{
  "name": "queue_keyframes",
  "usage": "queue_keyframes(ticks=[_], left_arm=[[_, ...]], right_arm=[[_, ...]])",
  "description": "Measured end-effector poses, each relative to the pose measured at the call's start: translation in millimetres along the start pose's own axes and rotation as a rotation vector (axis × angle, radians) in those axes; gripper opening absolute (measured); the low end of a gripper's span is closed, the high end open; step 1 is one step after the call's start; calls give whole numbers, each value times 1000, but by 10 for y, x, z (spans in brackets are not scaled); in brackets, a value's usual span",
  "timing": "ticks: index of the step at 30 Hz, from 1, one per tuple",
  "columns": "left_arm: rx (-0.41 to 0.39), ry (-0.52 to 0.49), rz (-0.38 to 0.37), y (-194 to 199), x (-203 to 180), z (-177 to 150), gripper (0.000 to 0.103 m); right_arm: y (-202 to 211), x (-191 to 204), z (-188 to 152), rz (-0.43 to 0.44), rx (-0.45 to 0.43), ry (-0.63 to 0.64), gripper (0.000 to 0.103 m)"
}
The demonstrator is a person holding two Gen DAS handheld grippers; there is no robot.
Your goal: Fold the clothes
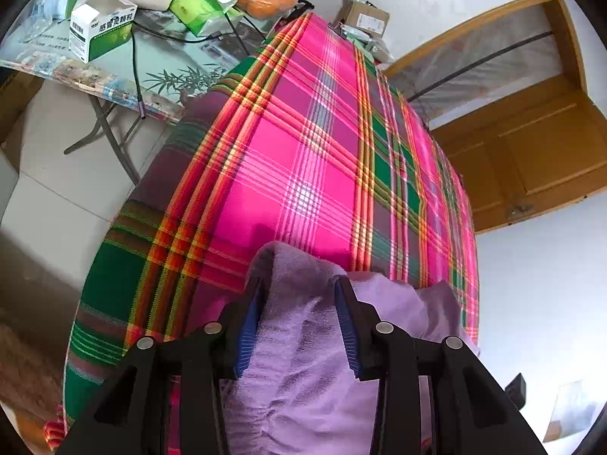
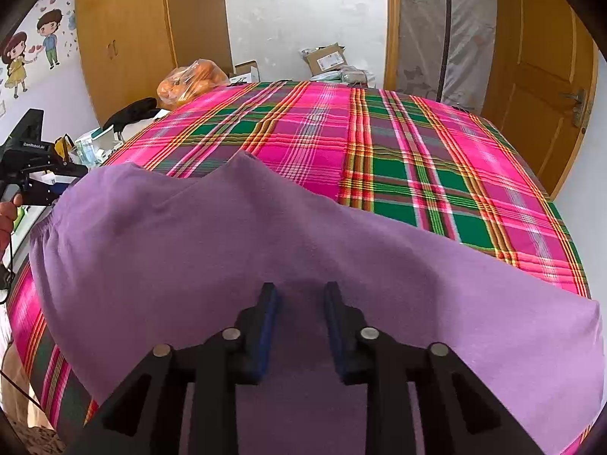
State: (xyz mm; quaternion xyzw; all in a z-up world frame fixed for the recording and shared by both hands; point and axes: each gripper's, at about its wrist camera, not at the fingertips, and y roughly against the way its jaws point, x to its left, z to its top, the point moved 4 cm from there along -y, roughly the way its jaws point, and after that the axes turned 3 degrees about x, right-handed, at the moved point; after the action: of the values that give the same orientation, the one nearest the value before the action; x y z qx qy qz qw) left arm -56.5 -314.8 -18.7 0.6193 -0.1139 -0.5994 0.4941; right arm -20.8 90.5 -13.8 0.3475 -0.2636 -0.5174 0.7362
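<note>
Both wrist views closely overlook the plaid bed [image 1: 303, 144].

Both of your tongs are low over the cloth, fingers pointing forward.

Your left tongs [image 1: 299, 295] have a bunched fold of cloth [image 1: 303, 360] filling the gap between the blue pads [image 1: 347, 326], which stand fairly wide, so you cannot tell from here whether they truly pinch it. Your right tongs [image 2: 299, 303] hold their fingers apart, with the cloth lying flat under and between them. In the right view, your left hand [image 2: 8, 208] grips the handle of the left tongs at the far left edge.
</note>
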Motion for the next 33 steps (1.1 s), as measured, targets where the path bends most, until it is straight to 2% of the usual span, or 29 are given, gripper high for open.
queue_keyframes(ticks=[5, 9, 13, 17, 19, 20, 27, 30, 33], left_arm=[[16, 64, -85, -39, 63, 12, 40], [24, 124, -110, -68, 123, 29, 39], [-3, 121, -38, -56, 147, -3, 13], [-68, 136, 18, 15, 161, -34, 4], [-129, 112, 85, 117, 142, -29, 4], [-147, 108, 92, 158, 140, -32, 4], [-154, 163, 83, 47, 282, -45, 4], [-167, 130, 119, 43, 216, -29, 5], [-157, 93, 161, 77, 165, -42, 11]], right_arm=[[-31, 7, 14, 5, 4, -3, 28], [-30, 7, 6, 5, 2, -5, 28], [-38, 17, 8, 0, 3, -5, 28], [-33, 16, 0, -3, 3, -4, 28], [-29, 17, -5, -4, 3, -2, 28], [-27, 15, -7, -4, 3, 0, 28], [-37, 13, -11, -7, 7, 6, 29], [-40, 19, -18, -10, 8, 9, 30], [-37, 22, -25, -11, 8, 11, 30]])
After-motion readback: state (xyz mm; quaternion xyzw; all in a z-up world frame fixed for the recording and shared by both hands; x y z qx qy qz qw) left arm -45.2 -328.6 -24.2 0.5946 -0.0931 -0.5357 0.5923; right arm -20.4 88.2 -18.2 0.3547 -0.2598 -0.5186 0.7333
